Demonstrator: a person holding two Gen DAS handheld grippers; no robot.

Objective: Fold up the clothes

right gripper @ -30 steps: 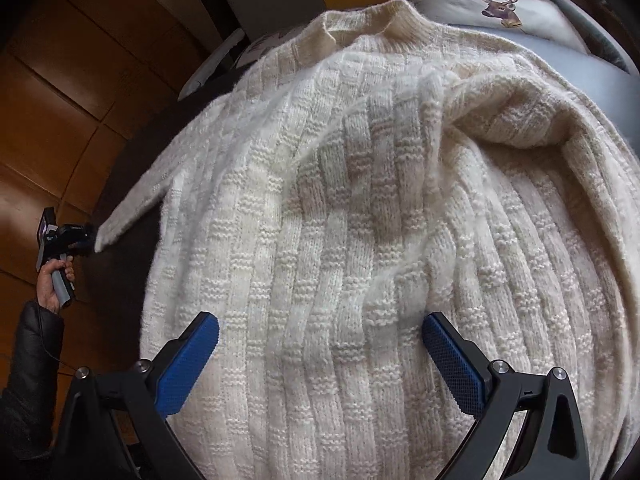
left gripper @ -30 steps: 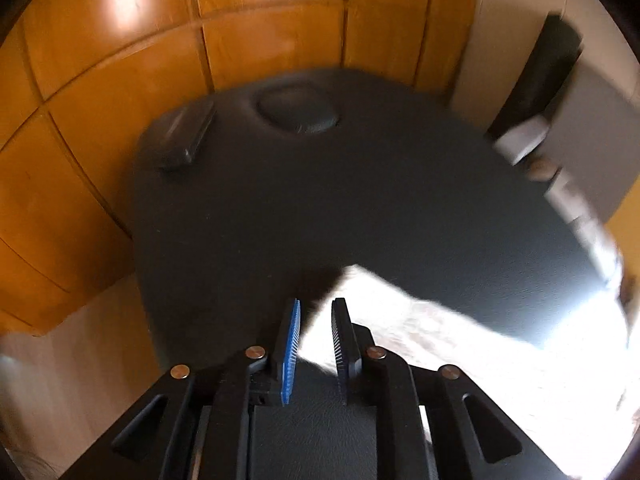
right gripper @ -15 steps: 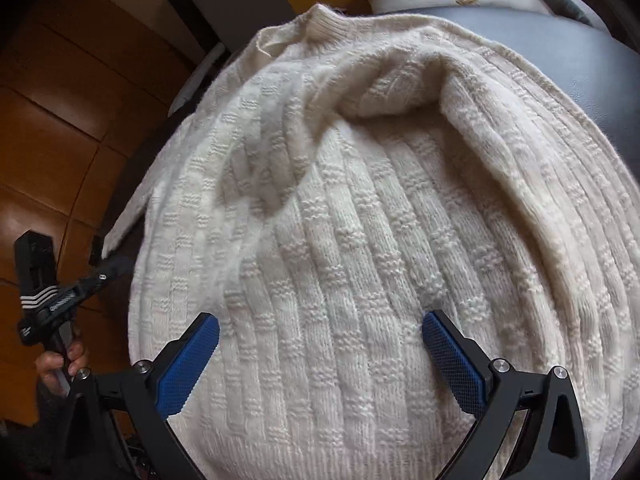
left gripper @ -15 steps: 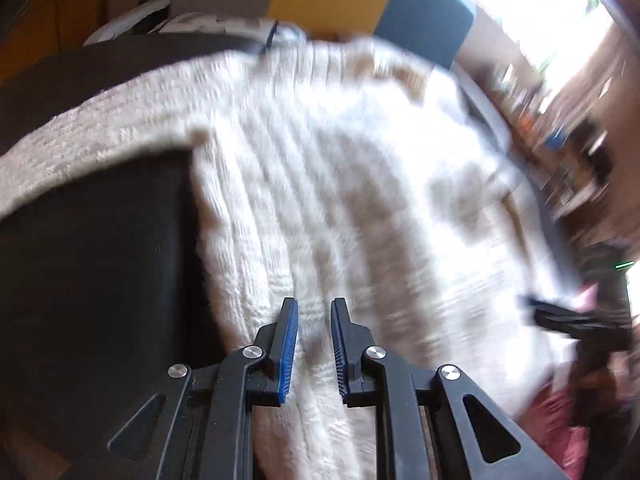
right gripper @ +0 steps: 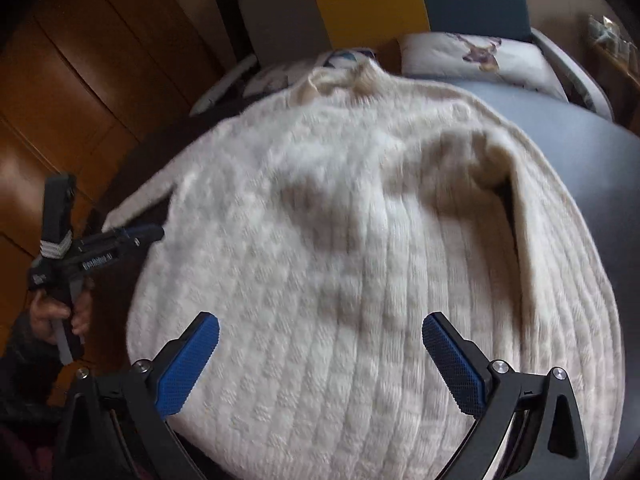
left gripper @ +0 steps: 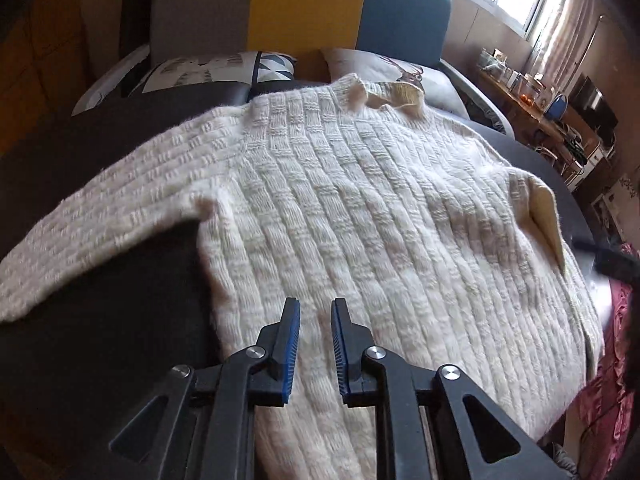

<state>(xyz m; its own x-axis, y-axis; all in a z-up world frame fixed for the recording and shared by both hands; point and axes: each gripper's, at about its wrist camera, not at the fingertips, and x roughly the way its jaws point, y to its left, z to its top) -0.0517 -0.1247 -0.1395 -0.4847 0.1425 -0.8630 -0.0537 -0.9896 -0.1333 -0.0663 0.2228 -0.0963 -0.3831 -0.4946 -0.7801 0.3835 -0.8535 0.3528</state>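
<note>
A cream knitted sweater [left gripper: 360, 208] lies spread on the dark table [left gripper: 100, 320], collar [left gripper: 384, 94] at the far end. Its left sleeve [left gripper: 100, 220] stretches out to the left. The right sleeve [left gripper: 540, 200] is folded in over the body. My left gripper [left gripper: 315, 304] hovers over the lower left part of the body, its jaws a narrow gap apart with nothing between them. In the right wrist view the sweater [right gripper: 360, 240] fills the frame. My right gripper [right gripper: 320, 324] stands wide open above its lower part. The left gripper [right gripper: 152, 232] shows there beside the sweater's left edge, held by a hand [right gripper: 60, 316].
Patterned pillows [left gripper: 224, 68] and a deer-print pillow [right gripper: 480, 56] lie beyond the table against a grey, yellow and blue sofa back [left gripper: 308, 4]. Wooden cupboard doors [right gripper: 60, 100] stand on the left. A cluttered desk [left gripper: 540, 100] and pink fabric [left gripper: 612, 380] are on the right.
My left gripper swung from the sleeve's tip at the table's left side over to the sweater's lower left body, rolling as it went. The right gripper shifted a little above the sweater.
</note>
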